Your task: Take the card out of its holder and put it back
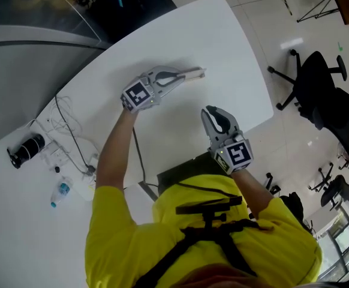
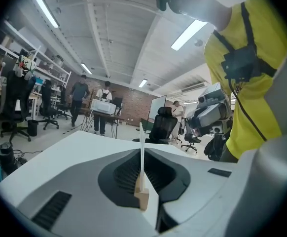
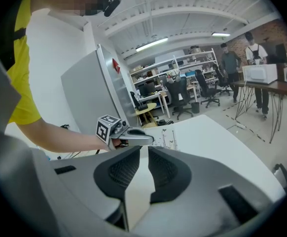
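A thin white card (image 2: 141,149) stands on edge in a small wooden holder block (image 2: 142,197). My left gripper (image 2: 142,157) is shut on the card, its dark pads pressed against both faces. In the head view the left gripper (image 1: 201,72) reaches right over the white table (image 1: 222,35) with the pale card and holder (image 1: 193,74) at its tips. Whether the block rests on the table I cannot tell. My right gripper (image 1: 209,110) hovers nearer the person, apart from the card. In the right gripper view the right gripper (image 3: 143,149) shows a narrow gap with nothing in it.
Cables (image 1: 66,131), a black cylinder (image 1: 27,149) and a small water bottle (image 1: 60,192) lie at the table's left. Office chairs (image 1: 318,92) stand on the floor to the right. The table's curved edge (image 1: 264,89) runs close to the right gripper.
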The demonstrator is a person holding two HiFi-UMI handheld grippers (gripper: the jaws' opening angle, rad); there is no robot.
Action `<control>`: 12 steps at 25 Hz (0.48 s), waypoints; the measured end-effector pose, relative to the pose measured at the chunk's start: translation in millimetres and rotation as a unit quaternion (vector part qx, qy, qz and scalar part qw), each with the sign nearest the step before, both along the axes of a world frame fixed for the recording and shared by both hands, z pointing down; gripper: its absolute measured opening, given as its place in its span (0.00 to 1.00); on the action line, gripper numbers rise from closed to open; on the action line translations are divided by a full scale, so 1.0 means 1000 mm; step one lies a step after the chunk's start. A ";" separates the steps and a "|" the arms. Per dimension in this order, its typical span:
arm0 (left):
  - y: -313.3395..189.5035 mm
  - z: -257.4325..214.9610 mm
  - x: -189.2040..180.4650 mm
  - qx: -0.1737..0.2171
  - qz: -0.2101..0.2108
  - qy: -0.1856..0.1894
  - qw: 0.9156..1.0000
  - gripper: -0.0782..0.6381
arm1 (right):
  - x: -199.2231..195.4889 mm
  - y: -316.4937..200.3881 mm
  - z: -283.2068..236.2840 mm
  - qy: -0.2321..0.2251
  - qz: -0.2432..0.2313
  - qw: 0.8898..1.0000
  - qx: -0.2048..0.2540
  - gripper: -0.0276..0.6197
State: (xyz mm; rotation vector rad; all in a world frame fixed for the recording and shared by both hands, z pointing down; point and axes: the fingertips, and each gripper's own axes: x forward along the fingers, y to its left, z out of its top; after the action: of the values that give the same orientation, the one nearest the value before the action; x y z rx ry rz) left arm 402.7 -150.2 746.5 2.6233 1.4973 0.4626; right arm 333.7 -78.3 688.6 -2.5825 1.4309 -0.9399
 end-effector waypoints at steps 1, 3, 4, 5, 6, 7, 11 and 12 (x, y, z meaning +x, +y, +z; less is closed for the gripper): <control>-0.001 -0.004 0.000 -0.002 -0.006 0.001 1.000 0.12 | 0.001 0.002 -0.001 0.000 -0.001 1.000 0.001 0.13; -0.003 -0.015 0.001 -0.002 -0.014 0.005 1.000 0.12 | 0.003 0.004 -0.005 0.003 -0.002 1.000 0.005 0.13; -0.004 -0.024 0.001 0.000 -0.016 0.011 1.000 0.12 | 0.005 0.005 -0.008 0.006 -0.002 1.000 0.007 0.13; -0.005 -0.035 0.001 0.003 -0.016 0.019 1.000 0.12 | 0.006 0.006 -0.014 0.009 -0.002 1.000 0.010 0.13; -0.006 -0.049 0.000 0.006 -0.016 0.027 0.999 0.12 | 0.007 0.006 -0.022 0.012 -0.003 1.000 0.013 0.13; -0.006 -0.067 -0.002 0.007 -0.017 0.034 0.999 0.12 | 0.007 0.008 -0.032 0.017 -0.005 1.000 0.016 0.13; -0.004 -0.157 -0.010 0.006 -0.030 0.064 0.997 0.12 | 0.007 0.016 -0.081 0.042 -0.011 0.999 0.032 0.13; -0.006 -0.181 -0.011 0.011 -0.037 0.075 0.996 0.12 | 0.007 0.016 -0.092 0.051 -0.014 0.998 0.037 0.13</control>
State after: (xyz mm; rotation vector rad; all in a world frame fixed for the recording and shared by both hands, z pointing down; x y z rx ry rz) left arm 391.5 -156.2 565.3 2.7744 1.4364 0.2826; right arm 341.2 -62.5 596.5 -2.5969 1.4986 -0.7529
